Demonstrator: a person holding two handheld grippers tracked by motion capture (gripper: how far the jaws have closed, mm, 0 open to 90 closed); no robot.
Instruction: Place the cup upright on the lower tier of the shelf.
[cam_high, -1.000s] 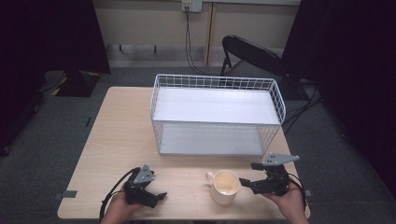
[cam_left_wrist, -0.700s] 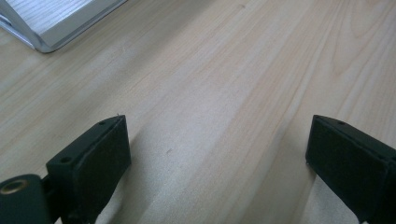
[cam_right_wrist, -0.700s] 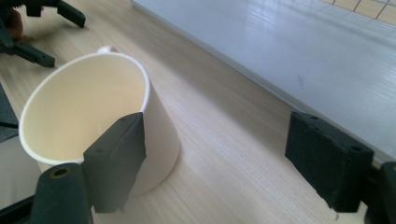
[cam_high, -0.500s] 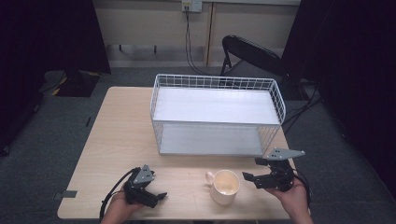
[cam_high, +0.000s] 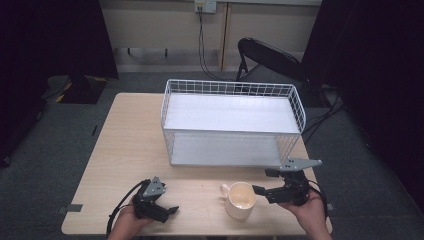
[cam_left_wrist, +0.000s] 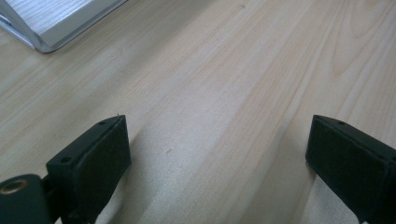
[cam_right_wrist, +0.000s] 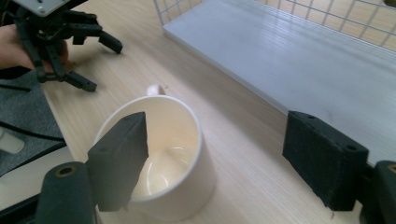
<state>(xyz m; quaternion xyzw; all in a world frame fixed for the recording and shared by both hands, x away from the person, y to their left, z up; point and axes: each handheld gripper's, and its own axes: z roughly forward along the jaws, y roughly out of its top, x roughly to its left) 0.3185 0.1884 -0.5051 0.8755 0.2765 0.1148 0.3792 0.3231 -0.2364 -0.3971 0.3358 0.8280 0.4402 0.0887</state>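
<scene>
- Right gripper (cam_high: 261, 183) is spread wide and holds nothing. In the high view it sits just beside the mug (cam_high: 240, 200), on the side away from the handle, tips pointing at it.
- In the right gripper view (cam_right_wrist: 215, 154) one jaw stands in front of the rim of the mug (cam_right_wrist: 161, 163) and the other is off over bare table toward the basket. Can't tell whether that jaw touches the rim.
- Left gripper (cam_high: 167, 207) is also spread and empty, low over the table (cam_high: 130, 150) at the front left, well apart from the mug. The left gripper view (cam_left_wrist: 217, 154) shows bare wood between its jaws.
- Mug: cream, upright, empty, on the front of the table right of centre, near the front of the white wire basket (cam_high: 232, 90) but not touching it. Handle (cam_high: 225, 189) points toward the left gripper.
- Handling (my read): looks like glazed ceramic, so rigid, moderately heavy for a two-jaw pinch, smooth and slippery, and it will chip or break if dropped or knocked on the basket wire.
- Where to hold: pinch the wall, one jaw inside the rim and one outside, on the side nearest the right gripper. The flat pads should seat well there.
- The handle is the other option, but it faces away from the right gripper and is a small loop.
- Risk: a rim pinch is off-centre, so the mug may swing or tilt when lifted. Grip deep and firmly.
</scene>
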